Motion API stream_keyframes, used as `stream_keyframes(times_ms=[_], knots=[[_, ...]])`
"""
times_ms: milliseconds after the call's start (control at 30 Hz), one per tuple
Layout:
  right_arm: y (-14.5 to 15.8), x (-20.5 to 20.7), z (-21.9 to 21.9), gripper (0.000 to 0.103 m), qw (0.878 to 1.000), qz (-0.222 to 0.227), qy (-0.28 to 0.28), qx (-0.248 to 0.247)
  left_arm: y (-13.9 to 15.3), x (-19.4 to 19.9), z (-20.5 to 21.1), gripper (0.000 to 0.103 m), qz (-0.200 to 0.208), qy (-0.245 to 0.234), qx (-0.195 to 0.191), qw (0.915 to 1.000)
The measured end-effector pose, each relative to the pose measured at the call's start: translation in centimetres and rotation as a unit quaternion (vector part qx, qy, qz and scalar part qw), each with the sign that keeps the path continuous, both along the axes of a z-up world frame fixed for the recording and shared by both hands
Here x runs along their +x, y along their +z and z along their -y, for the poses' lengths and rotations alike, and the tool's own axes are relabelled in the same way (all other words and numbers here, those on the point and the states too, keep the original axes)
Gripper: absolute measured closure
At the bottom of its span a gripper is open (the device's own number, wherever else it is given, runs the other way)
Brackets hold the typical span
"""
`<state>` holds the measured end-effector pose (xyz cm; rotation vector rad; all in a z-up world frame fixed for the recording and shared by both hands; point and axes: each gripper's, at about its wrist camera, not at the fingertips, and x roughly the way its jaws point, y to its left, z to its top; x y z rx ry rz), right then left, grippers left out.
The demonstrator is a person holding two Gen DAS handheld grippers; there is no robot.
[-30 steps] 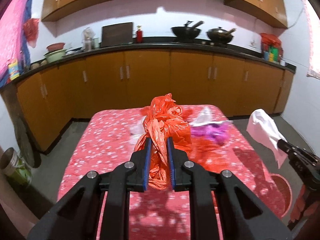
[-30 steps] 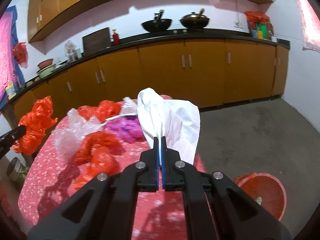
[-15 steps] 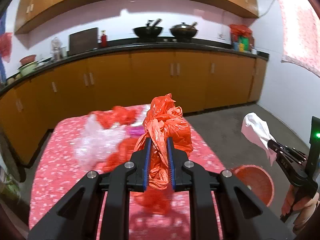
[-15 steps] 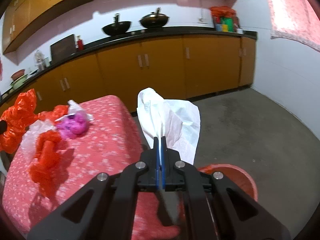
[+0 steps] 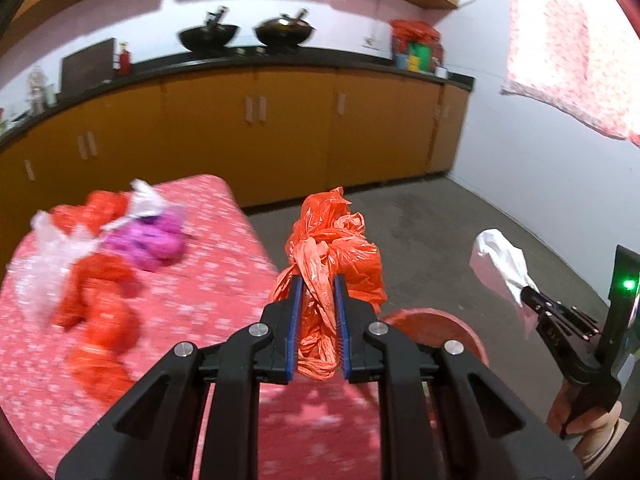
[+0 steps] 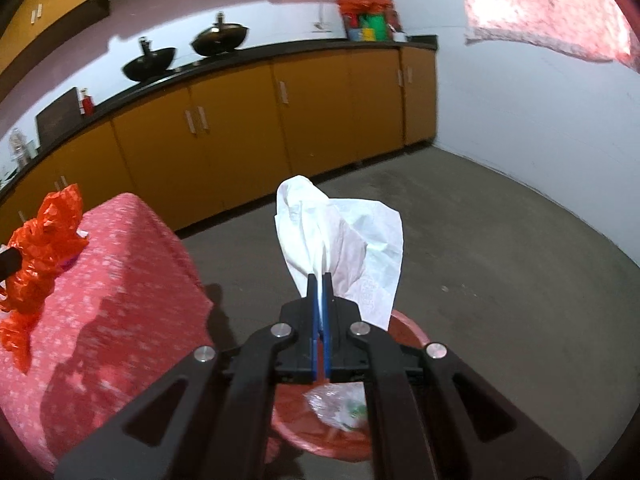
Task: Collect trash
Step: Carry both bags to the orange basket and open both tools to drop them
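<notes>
Right wrist view: my right gripper has its fingers pinched flat on a white plastic bag, which stands up and fans out past the tips. The red bin sits on the floor directly under and just ahead of these fingers, its rim showing either side of the gripper body, with some clear wrapper scraps already inside. So from the right fingers the bin lies straight down; a release here looks likely to land the bag in it, though a light bag may drift.

In the left wrist view my left gripper has its fingers narrow and clamped on a crumpled orange bag, long axis upright, a tail hanging below the pads. The same bin shows ahead and to the right of these fingers, partly hidden behind the orange bag, just off the edge of the worktop with its red flowered cloth. The left fingers are over the worktop's edge, not over the bin.

Judgement: right hand is nearer the bin, so it drops first; left needs to travel right and forward.

More trash remains on the worktop: orange bags, a clear bag, a purple bag, blurred.
</notes>
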<state>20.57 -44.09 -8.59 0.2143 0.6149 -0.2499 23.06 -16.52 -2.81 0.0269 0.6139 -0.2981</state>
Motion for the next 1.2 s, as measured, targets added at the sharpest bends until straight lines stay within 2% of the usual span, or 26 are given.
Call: stream_keyframes(times_ms=[133, 367, 900, 1200], knots=[[-1.6, -0.2, 1.8, 0.099, 1.000, -0.014, -0.010, 0.001, -2.0, 0.3, 3.5, 0.087, -0.024, -0.032, -0.004, 0.9992], [-5.4, 0.2, 3.1, 0.099, 0.999, -0.045, -0.006, 0.007, -5.8, 0.9, 8.9, 0.087, -0.057, -0.072, 0.015, 0.9957], [-11.4, 2.8, 4.4, 0.099, 0.995, -0.089, 0.008, 0.033, -12.2, 3.4, 14.6, 0.086, -0.115, -0.100, 0.052, 0.9870], [-12.1, 3.5, 4.6, 0.095, 0.995, -0.093, 0.019, 0.035, -12.9, 3.9, 16.3, 0.086, -0.117, -0.114, 0.057, 0.9849]])
